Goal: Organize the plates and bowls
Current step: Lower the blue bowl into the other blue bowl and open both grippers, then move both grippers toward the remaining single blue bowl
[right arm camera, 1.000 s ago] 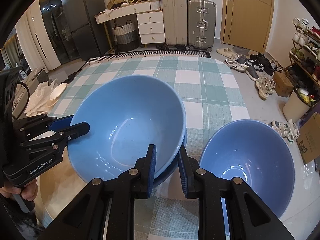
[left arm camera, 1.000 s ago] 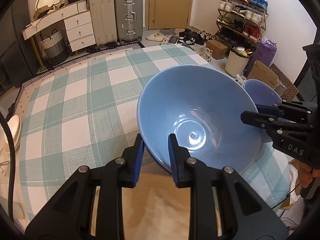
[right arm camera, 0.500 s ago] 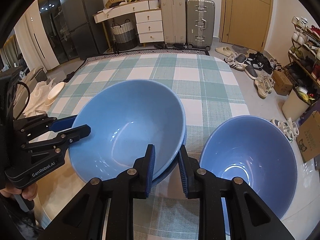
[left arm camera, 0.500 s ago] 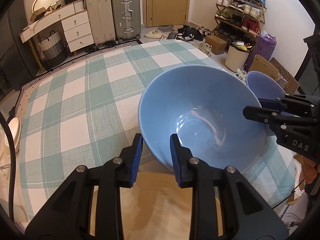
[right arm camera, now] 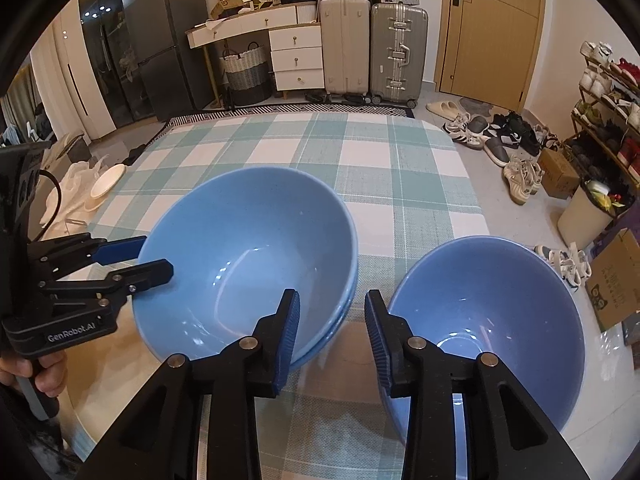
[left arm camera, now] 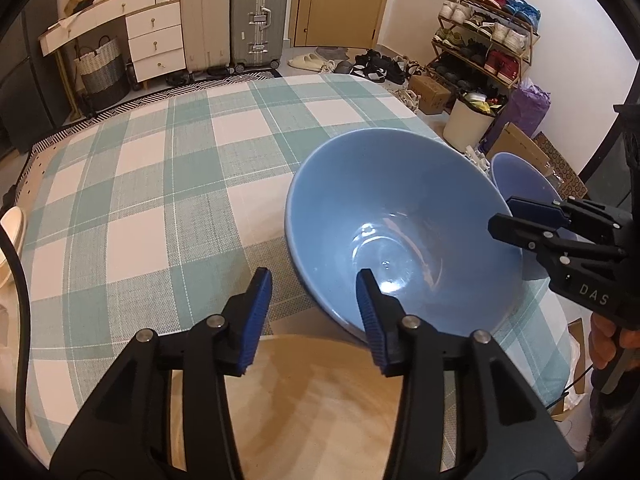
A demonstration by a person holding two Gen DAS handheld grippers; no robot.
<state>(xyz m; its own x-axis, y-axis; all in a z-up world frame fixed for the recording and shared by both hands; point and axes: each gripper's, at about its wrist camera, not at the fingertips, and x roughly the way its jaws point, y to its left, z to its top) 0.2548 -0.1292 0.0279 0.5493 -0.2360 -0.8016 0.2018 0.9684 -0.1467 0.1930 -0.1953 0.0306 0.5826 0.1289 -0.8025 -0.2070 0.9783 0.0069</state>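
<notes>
Checked woven tablecloth [right arm camera: 400, 168] on a rounded table; suitcases [right arm camera: 372, 52] and shoe rack [left arm camera: 484, 48] behind. Left gripper [left arm camera: 314, 304] and right gripper [right arm camera: 332, 328] jaws opening, gripping nothing. Glossy nested blue bowls [right arm camera: 248, 256] rest mid-table, single blue bowl [right arm camera: 492, 320] rightward.

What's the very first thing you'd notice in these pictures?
The big blue bowl in the middle of the checked tablecloth, nested in another bowl just like it. A second blue bowl sits to its right at the table's edge. The left gripper and right gripper straddle the big bowl's rim from opposite sides, jaws opening.
</notes>
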